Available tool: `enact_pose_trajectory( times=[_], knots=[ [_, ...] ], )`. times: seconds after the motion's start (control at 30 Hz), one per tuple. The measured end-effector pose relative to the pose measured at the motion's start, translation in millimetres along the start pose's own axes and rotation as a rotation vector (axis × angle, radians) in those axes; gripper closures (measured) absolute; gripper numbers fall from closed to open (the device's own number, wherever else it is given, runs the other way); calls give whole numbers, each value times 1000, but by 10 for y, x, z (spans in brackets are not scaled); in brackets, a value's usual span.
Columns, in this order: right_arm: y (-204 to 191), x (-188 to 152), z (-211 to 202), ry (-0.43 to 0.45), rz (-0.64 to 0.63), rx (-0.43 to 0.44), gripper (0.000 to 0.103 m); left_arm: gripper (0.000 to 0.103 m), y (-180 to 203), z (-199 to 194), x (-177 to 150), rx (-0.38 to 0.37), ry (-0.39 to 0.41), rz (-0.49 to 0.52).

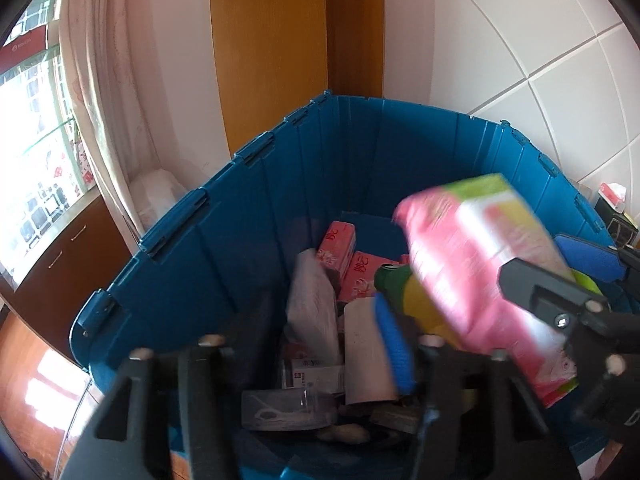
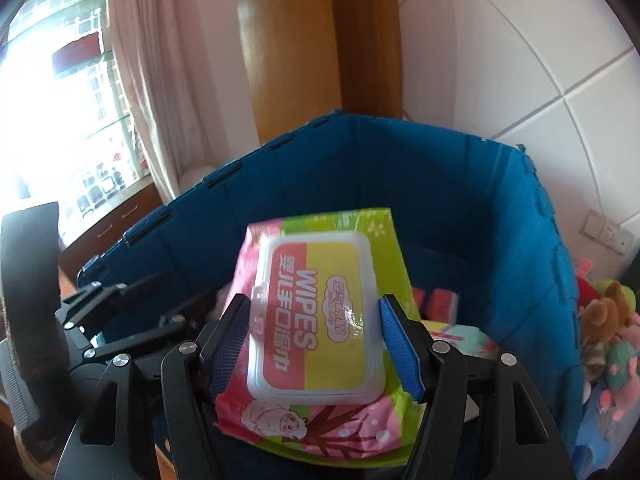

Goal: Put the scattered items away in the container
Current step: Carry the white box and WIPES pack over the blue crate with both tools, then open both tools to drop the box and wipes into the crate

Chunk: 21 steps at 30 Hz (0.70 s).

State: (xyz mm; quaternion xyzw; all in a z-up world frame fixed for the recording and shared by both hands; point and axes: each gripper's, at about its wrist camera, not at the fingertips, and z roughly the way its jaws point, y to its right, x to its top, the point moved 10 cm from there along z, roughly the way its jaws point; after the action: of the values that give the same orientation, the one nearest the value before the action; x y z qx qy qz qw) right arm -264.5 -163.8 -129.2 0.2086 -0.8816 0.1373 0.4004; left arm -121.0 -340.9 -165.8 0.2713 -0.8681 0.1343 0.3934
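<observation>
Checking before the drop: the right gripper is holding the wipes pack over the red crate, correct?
Not quite: the crate is blue, not red, as the right wrist view shows. The rest holds: the right gripper is clamped on the wipes pack, holding it above the crate's opening.

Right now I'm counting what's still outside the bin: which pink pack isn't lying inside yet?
The wipes pack, clamped in the right gripper above the blue bin; the pink tissue packs already lie inside.

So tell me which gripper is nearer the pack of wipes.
Right. The right gripper is clamped on the pack of wipes above the blue bin; the left gripper is beside it, open and empty over the bin.
</observation>
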Motion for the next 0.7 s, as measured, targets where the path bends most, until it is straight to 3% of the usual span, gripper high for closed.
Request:
enact_pose_trajectory(
  times=[0.13,0.4,0.57,0.7],
  knots=[
    [39,58,-70,35,6,-11,37,44,-23,-11,-27,-4,-1,-1],
    [158,-86,-246,24,18,-25,34,44,44,-107,-126,-33,-7,6],
    [183,-262,-451,17,-8,-22,29,28,133,-342,-174,-58,26,17],
    [233,-374,-638,15,-15,-30,27,27,229,-543,-171,-81,55,27]
  ],
)
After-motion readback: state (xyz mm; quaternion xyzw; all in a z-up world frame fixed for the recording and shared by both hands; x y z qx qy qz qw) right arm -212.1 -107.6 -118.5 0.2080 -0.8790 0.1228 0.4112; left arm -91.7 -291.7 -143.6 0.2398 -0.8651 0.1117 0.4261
